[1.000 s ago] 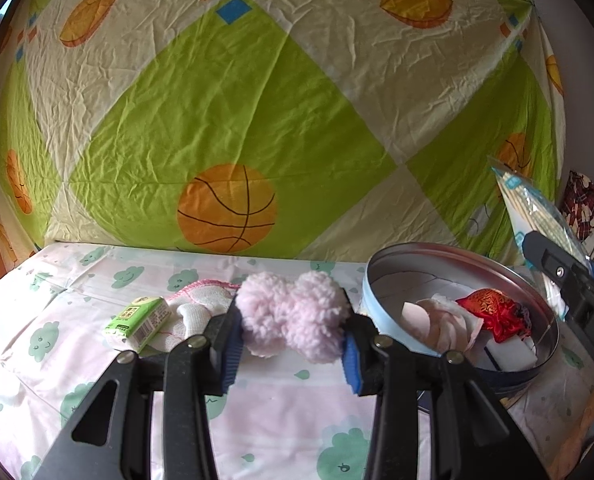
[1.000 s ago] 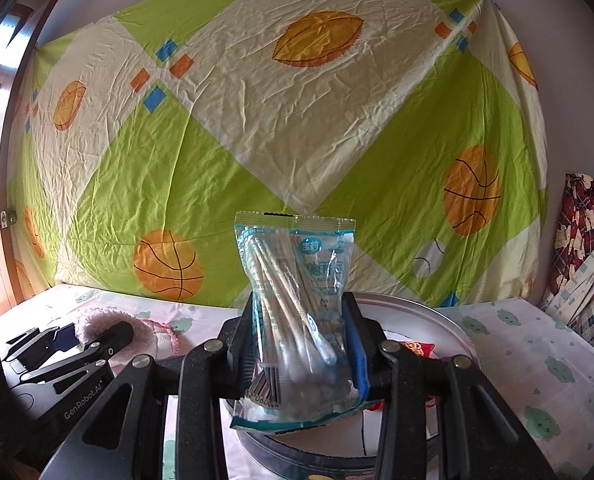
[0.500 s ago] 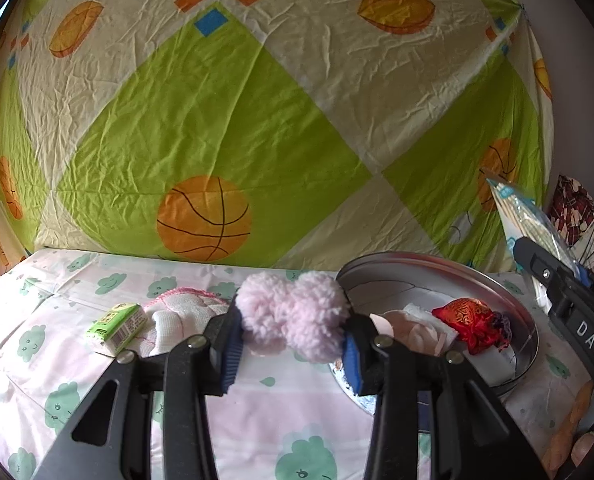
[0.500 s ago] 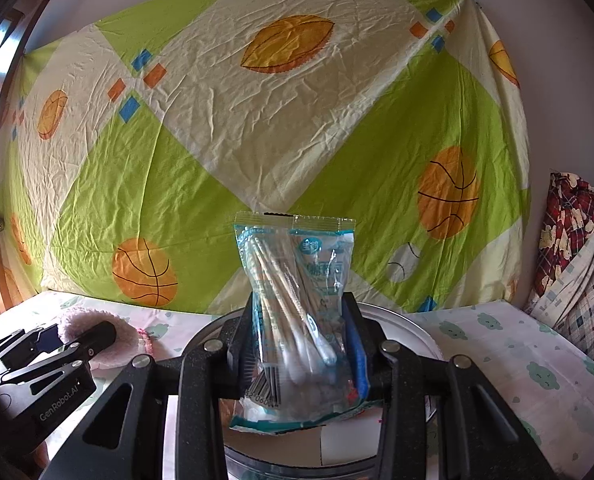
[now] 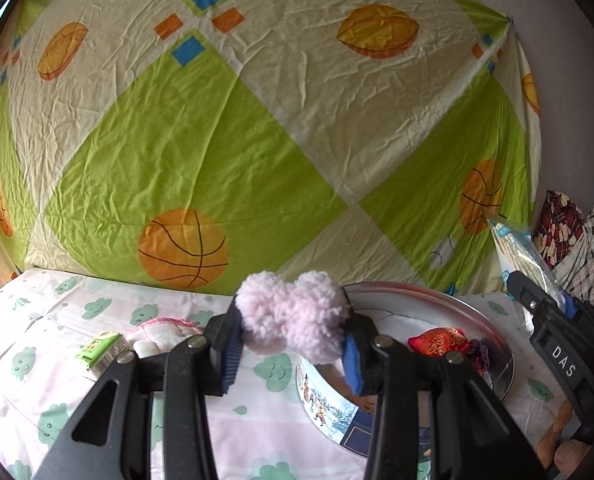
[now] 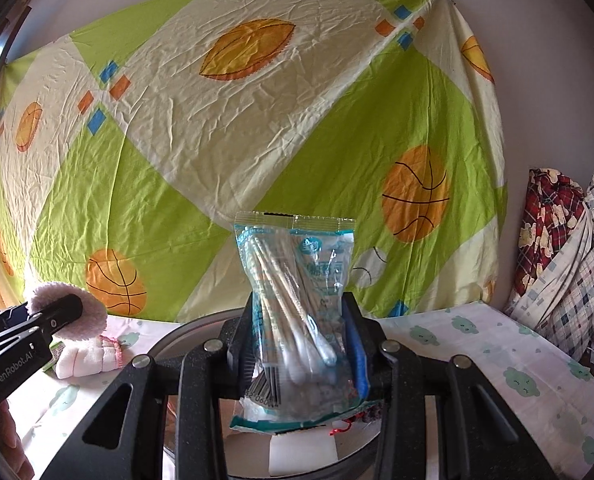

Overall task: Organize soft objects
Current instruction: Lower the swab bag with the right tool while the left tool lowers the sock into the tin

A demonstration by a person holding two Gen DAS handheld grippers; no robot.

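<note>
Pink fluffy pom-pom (image 5: 293, 322) sits clamped in your left gripper (image 5: 293, 354), held above the tin's (image 5: 497, 344) near rim. Your right gripper (image 6: 301, 354) pinches the cotton-swab bag (image 6: 295, 304) upright over that tin w/ jaws closed on it.

Fluffy pink pompom (image 5: 293, 320), glossy clear plastic bag (image 6: 297, 300), shiny metal tin (image 5: 493, 344).

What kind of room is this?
Probably a bedroom at home: a cloud-print sheet covers a bed-like surface, a basketball-print cloth hangs behind it, and plaid bedding or clothes are piled at the side.
</note>
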